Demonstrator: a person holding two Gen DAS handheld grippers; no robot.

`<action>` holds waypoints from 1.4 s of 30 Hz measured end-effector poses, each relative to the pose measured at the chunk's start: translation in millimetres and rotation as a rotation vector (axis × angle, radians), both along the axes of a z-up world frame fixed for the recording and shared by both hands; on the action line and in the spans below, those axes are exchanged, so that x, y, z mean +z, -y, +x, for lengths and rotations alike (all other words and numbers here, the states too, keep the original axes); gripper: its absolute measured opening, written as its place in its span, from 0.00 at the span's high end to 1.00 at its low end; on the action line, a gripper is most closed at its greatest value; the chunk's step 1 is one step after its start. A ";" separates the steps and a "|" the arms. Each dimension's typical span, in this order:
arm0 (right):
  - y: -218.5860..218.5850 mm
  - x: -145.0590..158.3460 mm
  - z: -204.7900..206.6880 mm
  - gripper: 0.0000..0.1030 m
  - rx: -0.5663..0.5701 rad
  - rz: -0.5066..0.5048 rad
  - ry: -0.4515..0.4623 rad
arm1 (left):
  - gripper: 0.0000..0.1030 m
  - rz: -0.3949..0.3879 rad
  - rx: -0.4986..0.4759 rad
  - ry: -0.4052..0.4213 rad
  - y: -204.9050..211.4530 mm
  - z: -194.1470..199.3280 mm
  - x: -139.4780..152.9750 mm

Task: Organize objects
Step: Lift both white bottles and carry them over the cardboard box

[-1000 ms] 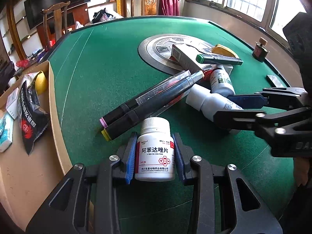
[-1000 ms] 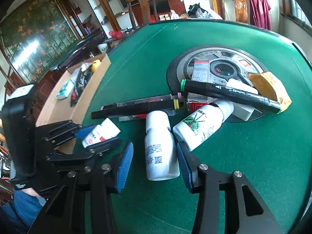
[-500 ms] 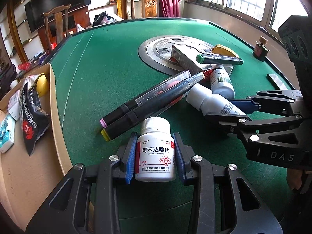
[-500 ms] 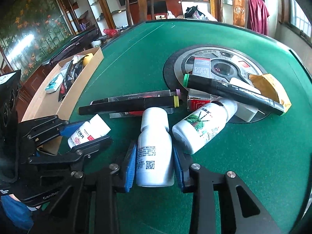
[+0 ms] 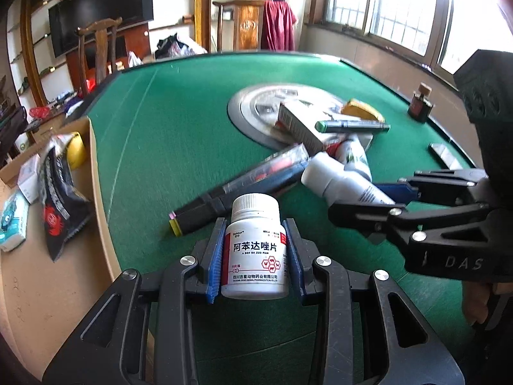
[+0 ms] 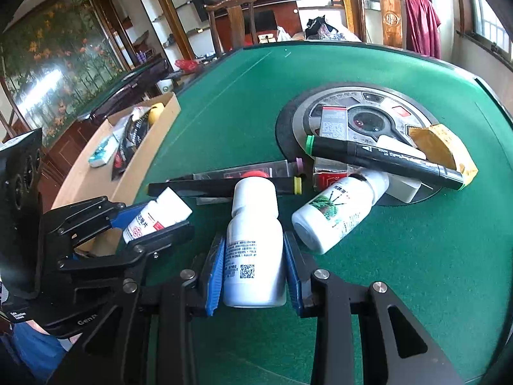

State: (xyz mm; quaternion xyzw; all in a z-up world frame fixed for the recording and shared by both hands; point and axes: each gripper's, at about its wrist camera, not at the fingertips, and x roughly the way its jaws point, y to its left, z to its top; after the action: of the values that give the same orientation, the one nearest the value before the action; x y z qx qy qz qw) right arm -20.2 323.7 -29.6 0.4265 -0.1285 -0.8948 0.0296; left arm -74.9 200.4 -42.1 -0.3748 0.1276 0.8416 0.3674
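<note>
Left wrist view: the left gripper point(image 5: 255, 247) holds the pill bottle point(image 5: 255, 250) at lower centre as before, its fingers point(image 5: 215, 256) pressed on both sides.

Right wrist view: the right gripper point(image 6: 253, 268), wider a second ago, has closed its fingers point(image 6: 214, 268) onto the white bottle point(image 6: 254, 247), lower centre over the bench point(image 6: 400, 272). Both bottles look ready for the box point(image 6: 154, 147), upper left.

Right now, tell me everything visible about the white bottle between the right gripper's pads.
The white bottle looks like smooth plastic, with a rounded cap narrowing to a short neck and a label of small black print plus a QR code. It lies tilted, cap pointing away from the camera towards the yellow-tipped black marker. The right gripper has just closed on it: both blue pads press its lower body. Whether it rests on the green felt table cannot be told.
</note>
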 end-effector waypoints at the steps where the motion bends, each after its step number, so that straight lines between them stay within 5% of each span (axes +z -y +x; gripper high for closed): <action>1: 0.2 0.9 0.4 0.67 0.000 -0.004 -0.005 | 0.67 0.004 0.003 -0.006 0.2 0.0 1.1; 42: 20.7 20.8 14.0 0.67 -0.057 -0.044 -0.075 | 0.67 0.068 0.103 -0.102 25.9 10.5 26.2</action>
State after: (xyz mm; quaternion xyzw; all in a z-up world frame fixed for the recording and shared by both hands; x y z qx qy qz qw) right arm -6.2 303.0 -8.8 0.3882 -0.1590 -0.9076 0.0180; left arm -64.4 174.5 -15.9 -0.3247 0.0978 0.8813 0.3292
